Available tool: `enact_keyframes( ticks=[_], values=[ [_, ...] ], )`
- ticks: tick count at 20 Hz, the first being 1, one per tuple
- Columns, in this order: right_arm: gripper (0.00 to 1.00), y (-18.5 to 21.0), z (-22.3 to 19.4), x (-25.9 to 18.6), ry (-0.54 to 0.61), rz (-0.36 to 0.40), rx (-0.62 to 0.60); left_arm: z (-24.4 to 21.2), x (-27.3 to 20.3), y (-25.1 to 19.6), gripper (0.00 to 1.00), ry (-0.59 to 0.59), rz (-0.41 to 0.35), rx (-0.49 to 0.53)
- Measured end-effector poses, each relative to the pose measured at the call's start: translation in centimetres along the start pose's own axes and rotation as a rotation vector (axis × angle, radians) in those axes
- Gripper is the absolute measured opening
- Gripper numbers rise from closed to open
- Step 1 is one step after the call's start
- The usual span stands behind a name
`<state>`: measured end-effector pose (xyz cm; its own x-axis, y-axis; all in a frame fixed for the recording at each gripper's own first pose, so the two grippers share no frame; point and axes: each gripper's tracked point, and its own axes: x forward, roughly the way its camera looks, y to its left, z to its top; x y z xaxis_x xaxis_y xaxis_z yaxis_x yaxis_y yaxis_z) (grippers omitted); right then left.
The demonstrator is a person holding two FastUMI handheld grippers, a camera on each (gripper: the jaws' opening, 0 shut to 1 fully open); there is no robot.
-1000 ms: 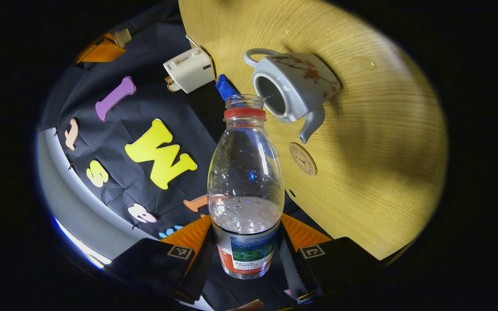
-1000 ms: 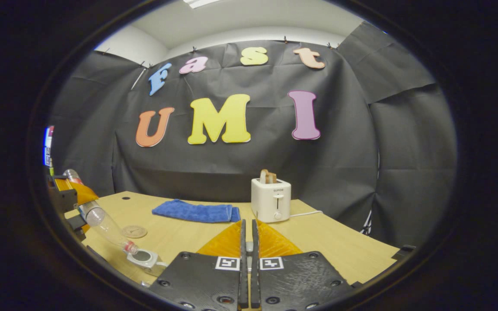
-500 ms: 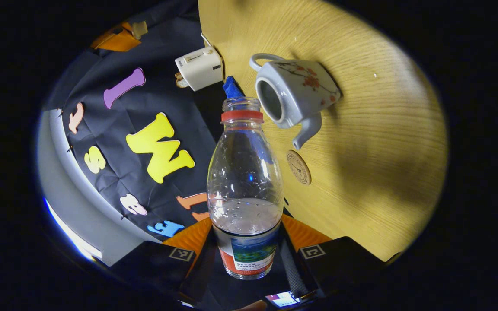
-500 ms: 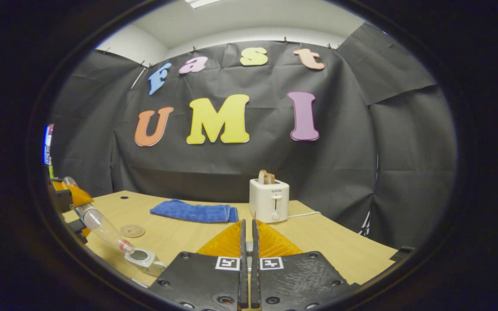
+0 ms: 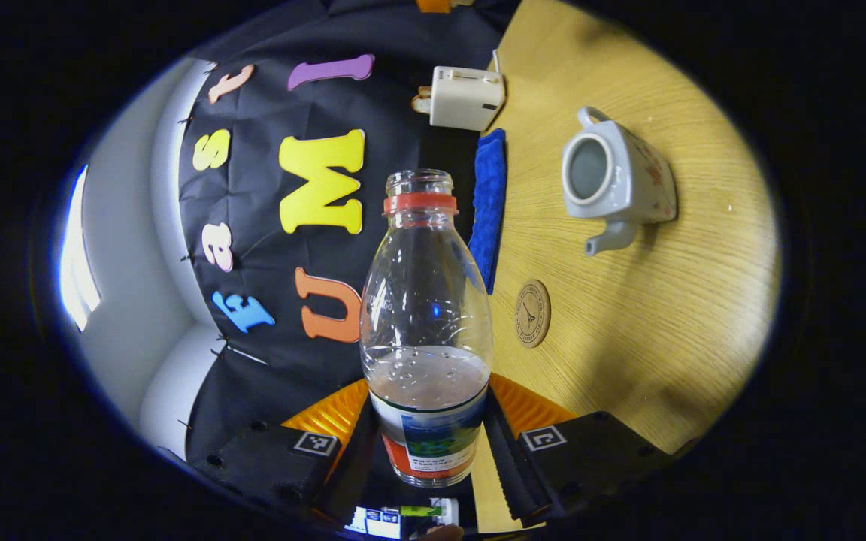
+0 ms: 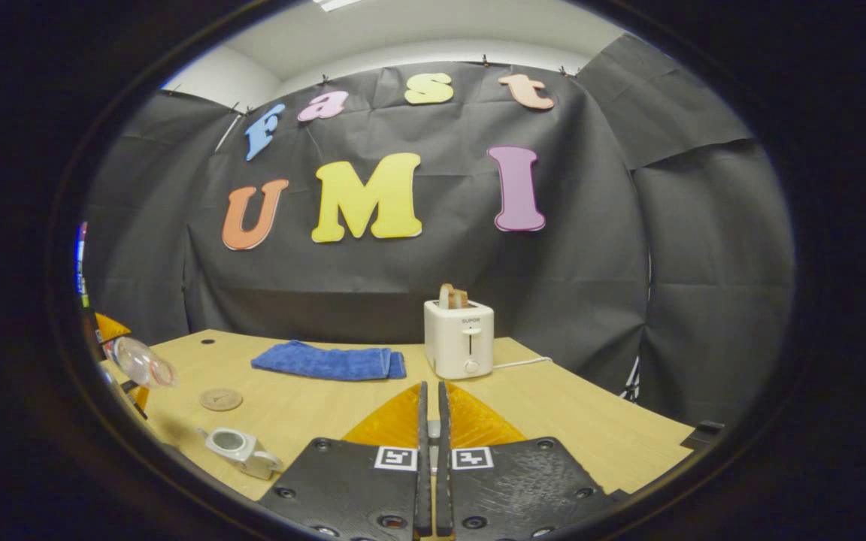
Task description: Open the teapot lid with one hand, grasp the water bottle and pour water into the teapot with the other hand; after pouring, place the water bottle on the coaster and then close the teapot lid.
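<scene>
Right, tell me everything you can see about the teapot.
The teapot is a small, pale, glossy pot, ceramic by its look, with a reddish flower pattern on its side, a loop handle at one end and a short spout at the other. Its lid is off, so the round mouth is open. It stands upright on the wooden table, near the round coaster, with nothing else touching it. The right gripper view also shows it.

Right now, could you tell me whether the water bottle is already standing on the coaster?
No, the water bottle is held off the table in the left tool, while the coaster lies bare on the table.
</scene>
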<state>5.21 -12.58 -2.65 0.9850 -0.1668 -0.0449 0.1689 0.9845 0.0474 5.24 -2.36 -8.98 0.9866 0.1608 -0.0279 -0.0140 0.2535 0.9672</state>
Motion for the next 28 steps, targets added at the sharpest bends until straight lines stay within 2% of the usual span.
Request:
enact_keyframes(
  ticks=[1,2,3,7,11,15,21,24,28],
  values=[
    [0.02,0.1,-0.2,0.1,0.003,0.001,-0.005,-0.4,0.4,0.4,0.73,0.002,-0.004,-0.049],
    [0.02,0.2,-0.4,0.2,0.007,-0.001,-0.010,-0.5,0.6,0.4,0.77,0.003,-0.009,-0.106],
    [0.02,0.4,-0.6,0.2,0.010,0.000,-0.014,-0.6,0.9,0.2,0.74,-0.004,-0.026,-0.166],
    [0.02,1.5,-1.5,0.3,0.024,0.013,-0.038,-0.4,2.1,-0.4,0.74,-0.006,-0.126,-0.506],
    [0.02,2.1,-1.9,0.5,0.024,0.016,-0.062,0.4,3.8,0.4,0.74,-0.026,-0.165,-0.804],
    [0.02,2.4,-2.7,0.8,0.039,0.015,-0.053,0.6,5.7,0.5,0.75,-0.039,-0.163,-0.987],
    [0.02,2.6,-3.3,1.1,0.053,0.019,-0.049,2.6,8.8,-0.2,0.76,-0.071,-0.222,-1.298],
    [0.02,2.4,-3.3,1.1,0.056,0.019,-0.046,2.8,10.4,-1.2,0.76,-0.056,-0.245,-1.388],
    [0.02,2.7,-3.2,0.9,0.071,0.047,-0.040,3.0,13.8,-0.9,0.77,-0.056,-0.238,-1.481]
  ],
)
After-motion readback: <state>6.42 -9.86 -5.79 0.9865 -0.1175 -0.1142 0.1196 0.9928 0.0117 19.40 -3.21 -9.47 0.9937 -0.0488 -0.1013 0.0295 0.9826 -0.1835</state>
